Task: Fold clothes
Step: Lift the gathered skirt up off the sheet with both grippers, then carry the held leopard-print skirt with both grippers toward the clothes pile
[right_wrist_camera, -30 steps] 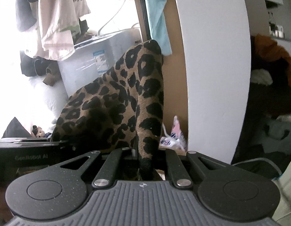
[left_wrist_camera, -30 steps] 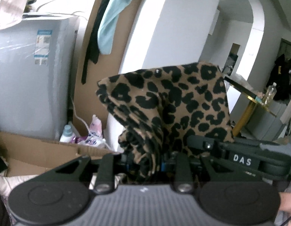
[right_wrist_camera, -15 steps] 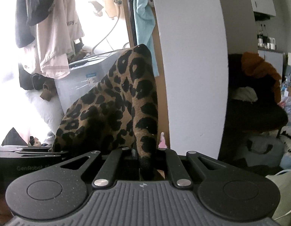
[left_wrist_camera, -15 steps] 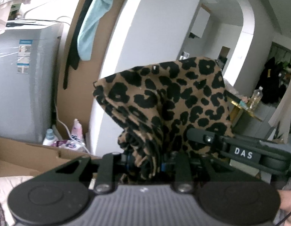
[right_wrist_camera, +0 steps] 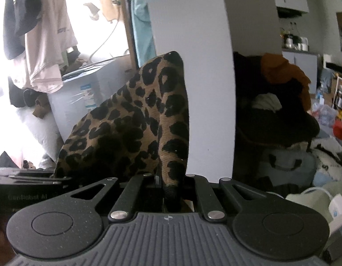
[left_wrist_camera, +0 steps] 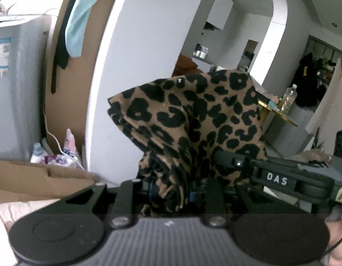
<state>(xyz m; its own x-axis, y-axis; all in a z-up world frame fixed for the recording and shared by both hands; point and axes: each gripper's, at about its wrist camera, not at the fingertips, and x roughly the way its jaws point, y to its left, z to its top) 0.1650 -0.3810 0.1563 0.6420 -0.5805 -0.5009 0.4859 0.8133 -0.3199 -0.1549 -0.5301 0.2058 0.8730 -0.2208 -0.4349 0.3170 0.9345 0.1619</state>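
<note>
Left gripper has its jaws closed down on a thick bunched wad of the leopard-print garment, so they stand only partly apart with the fabric packed between them. The right gripper is pinched nearly all the way together on a thin edge of that same garment, with the cloth rising in a peak right out of the jaws. So the garment is up in the air, held between both tools, not lying on anything. In the left wrist view you can see the right gripper close by on the right side, tucked against the fabric, with "DAS" on its side, and a bit of a hand at the lower right corner. Further out there's a white pillar straight ahead, with a light blue cloth hanging over a brown board beside it. A grey appliance sits to the left, with a pale pink shirt hanging above it. A cardboard box is low on the left, and a clear bottle stands on a gold-edged table way off to the right.
</note>
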